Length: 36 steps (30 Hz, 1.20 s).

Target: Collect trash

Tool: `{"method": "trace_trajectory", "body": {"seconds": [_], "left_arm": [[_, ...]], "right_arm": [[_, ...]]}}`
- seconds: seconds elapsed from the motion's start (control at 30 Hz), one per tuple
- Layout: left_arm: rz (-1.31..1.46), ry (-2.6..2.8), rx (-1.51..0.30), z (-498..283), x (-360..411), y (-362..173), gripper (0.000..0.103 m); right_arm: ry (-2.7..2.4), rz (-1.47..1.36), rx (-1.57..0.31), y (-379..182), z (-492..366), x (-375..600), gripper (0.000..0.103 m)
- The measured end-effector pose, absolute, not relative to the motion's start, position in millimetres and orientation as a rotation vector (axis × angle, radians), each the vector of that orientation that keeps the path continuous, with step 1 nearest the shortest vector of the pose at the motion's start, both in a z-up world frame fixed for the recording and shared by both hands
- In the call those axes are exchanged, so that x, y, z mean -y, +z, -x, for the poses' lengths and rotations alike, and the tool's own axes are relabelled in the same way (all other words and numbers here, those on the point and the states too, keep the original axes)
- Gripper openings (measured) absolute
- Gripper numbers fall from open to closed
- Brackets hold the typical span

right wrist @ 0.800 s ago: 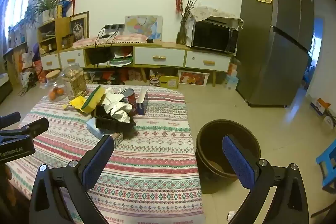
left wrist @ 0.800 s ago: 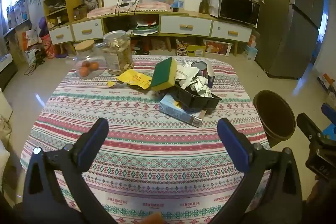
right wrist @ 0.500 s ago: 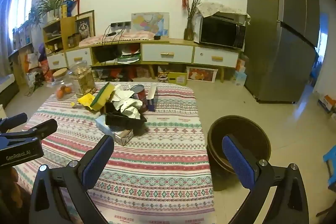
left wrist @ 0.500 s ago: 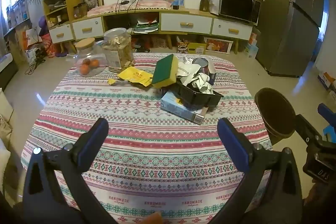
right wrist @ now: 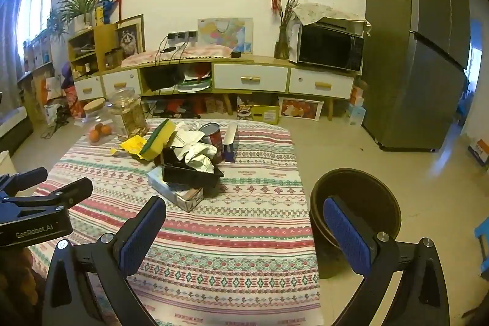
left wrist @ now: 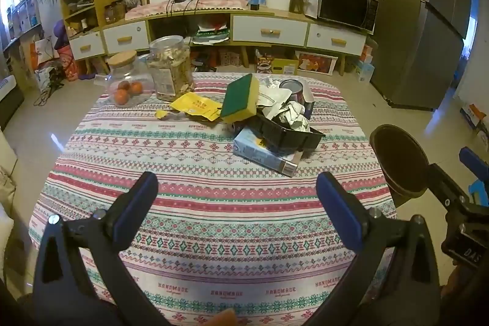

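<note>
Partly hidden, the bin [right wrist: 356, 200] sits behind a right gripper [right wrist: 244, 229] finger (both grippers released, holding nothing). Crumpled paper [left wrist: 290, 115] fills a black tray [left wrist: 288, 135] on the tabletop [left wrist: 214, 203], tilted over a box [left wrist: 262, 153]; the left gripper [left wrist: 237, 203] hovers near.

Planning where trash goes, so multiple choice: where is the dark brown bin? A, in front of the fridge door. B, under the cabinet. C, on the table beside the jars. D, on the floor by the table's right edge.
D: the dark brown bin stands on the floor against the table's right edge.
</note>
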<state>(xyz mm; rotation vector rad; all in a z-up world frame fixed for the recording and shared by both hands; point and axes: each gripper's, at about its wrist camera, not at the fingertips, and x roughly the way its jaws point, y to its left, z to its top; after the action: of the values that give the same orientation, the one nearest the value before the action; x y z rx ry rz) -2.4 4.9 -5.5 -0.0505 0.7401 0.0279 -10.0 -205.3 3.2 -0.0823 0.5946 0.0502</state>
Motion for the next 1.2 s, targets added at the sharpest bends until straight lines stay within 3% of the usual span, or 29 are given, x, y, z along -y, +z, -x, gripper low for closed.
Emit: {"method": "trace_trajectory", "body": {"seconds": [1.2], "left_arm": [[0.050,0.010,-0.765,-1.2,-1.9,-13.7,0.103]], "right_arm": [[0.050,0.035,-0.605,3.7,11.5,210.3,0.103]]}}
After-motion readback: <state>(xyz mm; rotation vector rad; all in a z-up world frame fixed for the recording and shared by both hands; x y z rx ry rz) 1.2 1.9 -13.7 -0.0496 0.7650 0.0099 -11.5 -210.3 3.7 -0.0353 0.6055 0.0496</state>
